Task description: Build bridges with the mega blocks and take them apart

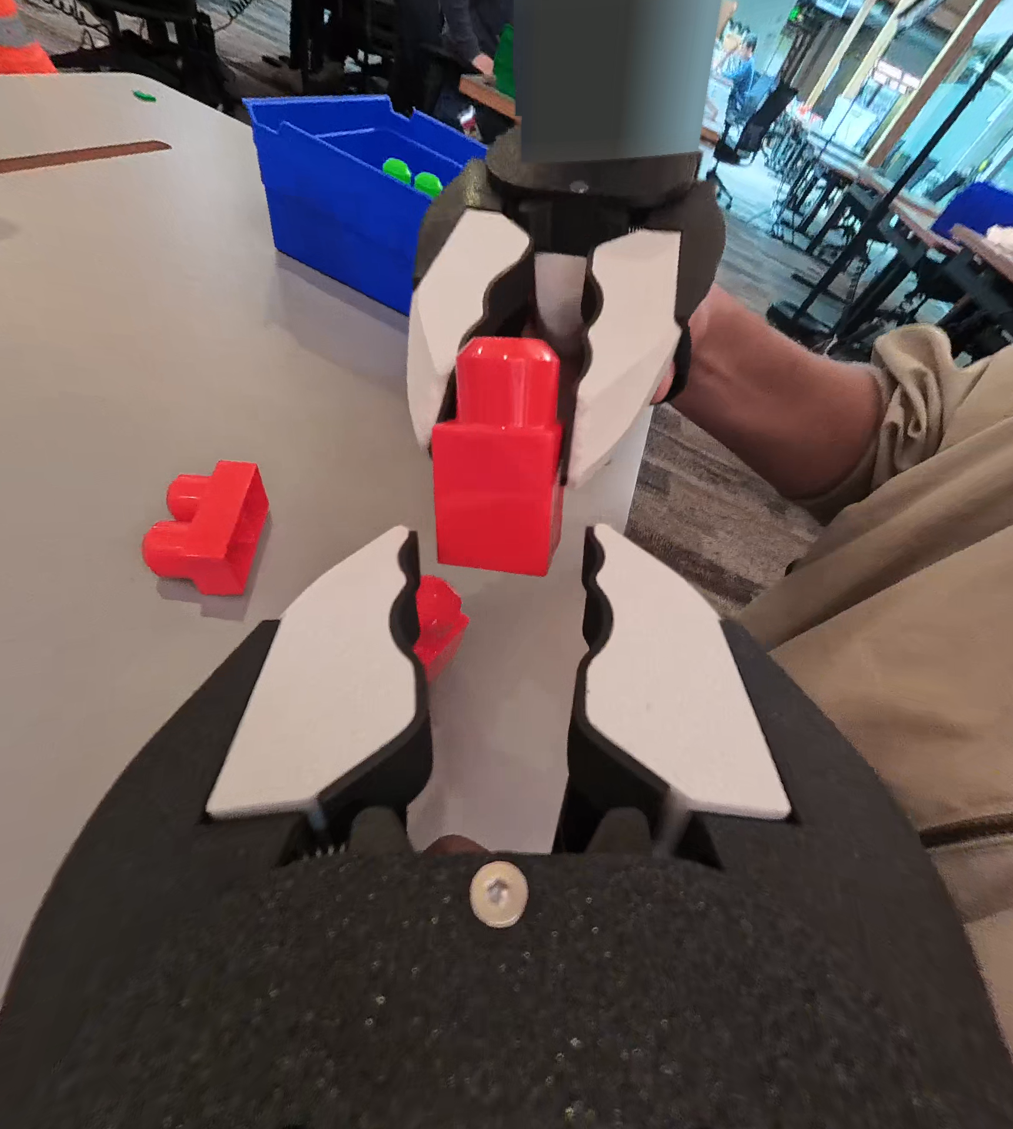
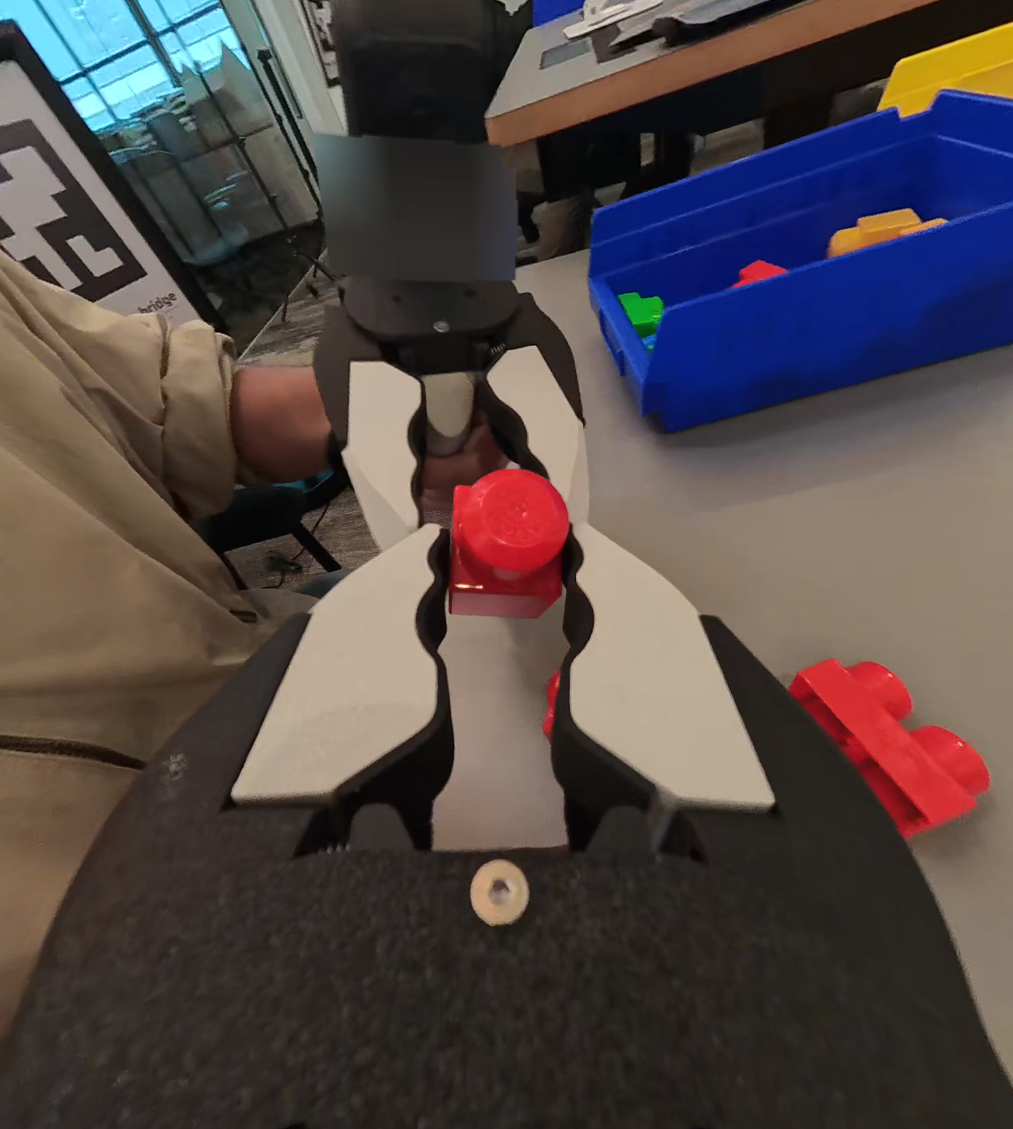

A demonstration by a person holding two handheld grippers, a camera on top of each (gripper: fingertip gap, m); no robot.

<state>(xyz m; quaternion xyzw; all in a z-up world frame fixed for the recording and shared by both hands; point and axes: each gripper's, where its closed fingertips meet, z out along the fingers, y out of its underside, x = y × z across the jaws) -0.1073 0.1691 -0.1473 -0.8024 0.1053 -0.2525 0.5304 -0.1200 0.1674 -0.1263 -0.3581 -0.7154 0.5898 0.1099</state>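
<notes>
The right gripper (image 2: 507,574) has the single-stud red block (image 2: 507,550) pinched between its tips, stud up, lifted clear of the grey table (image 2: 797,550); the left gripper (image 1: 497,550) sits narrow but empty, jaws parted with nothing between them, its tips just under that block from its own angle.

What could go wrong: the hold looks to be on the tip ends only, so a nudge from the left tool might twist the block out and drop it; and the two tools are nose to nose, so closing in carelessly could knock fingers together. A second small red block (image 1: 439,623) lies on the table just behind the left gripper's left finger, half hidden; pressing down off-centre onto it could tip it over.

The left wrist view shows the held block's whole side, hanging in the air; the right wrist view shows mainly its round stud top. Only the right wrist view looks deep into the blue bin (image 2: 858,342), with green, red and orange pieces inside; the two-stud red block (image 1: 207,531) on its side lies out to the left tool's left.
</notes>
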